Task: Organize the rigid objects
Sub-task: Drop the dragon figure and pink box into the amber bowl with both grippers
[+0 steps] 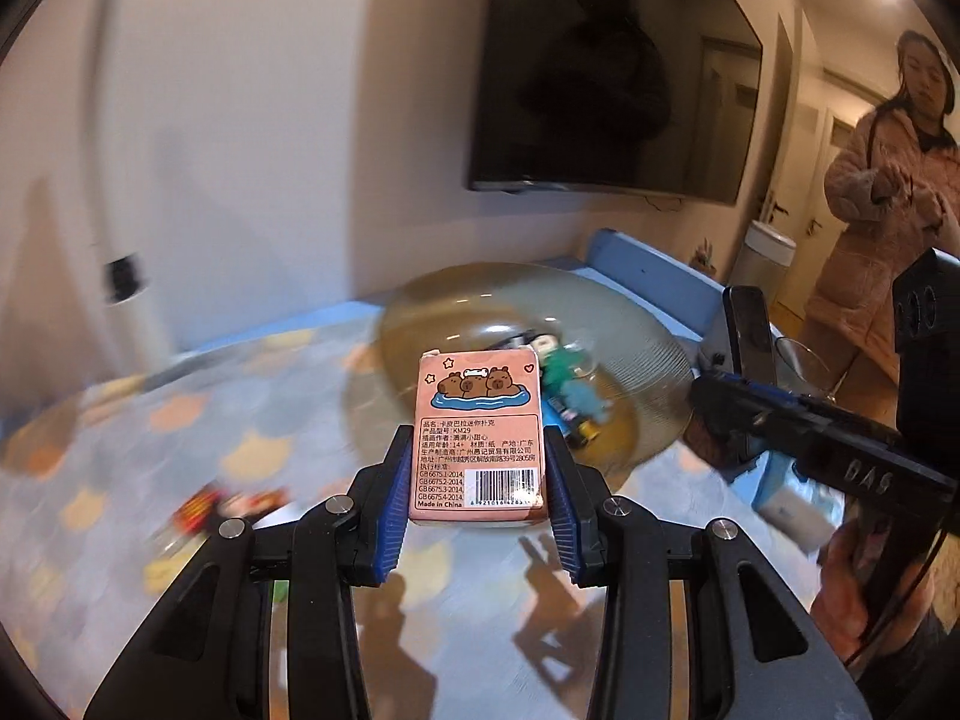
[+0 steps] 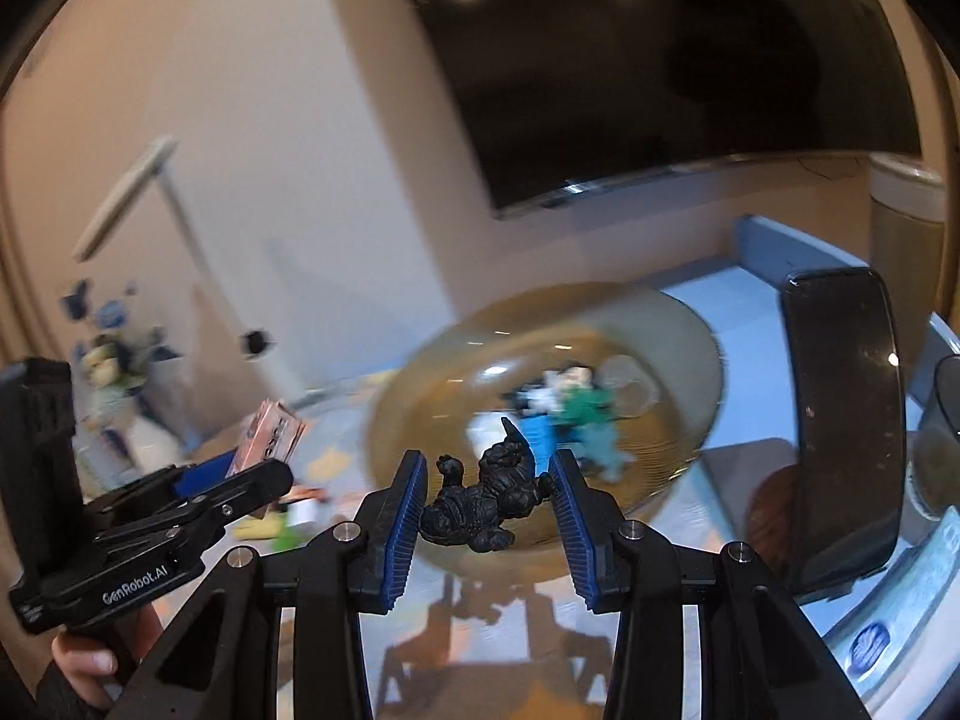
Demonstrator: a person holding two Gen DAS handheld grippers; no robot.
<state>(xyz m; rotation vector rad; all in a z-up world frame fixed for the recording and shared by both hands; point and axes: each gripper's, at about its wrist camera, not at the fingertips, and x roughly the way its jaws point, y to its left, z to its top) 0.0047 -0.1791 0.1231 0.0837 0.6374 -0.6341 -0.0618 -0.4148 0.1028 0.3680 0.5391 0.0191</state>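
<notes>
L gripper [image 1: 477, 483] clamps pink capybara card box [image 1: 477, 435]; R gripper [image 2: 489, 501] pinches black lumpy toy figure [image 2: 483, 498], both above amber glass bowl [image 2: 690, 348].

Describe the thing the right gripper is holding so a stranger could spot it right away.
Find the big amber glass bowl on the blue table. Just in front of it, the right gripper clamps a small figurine. It is solid black and lumpy, unlike the green toy lying in the bowl.
</notes>
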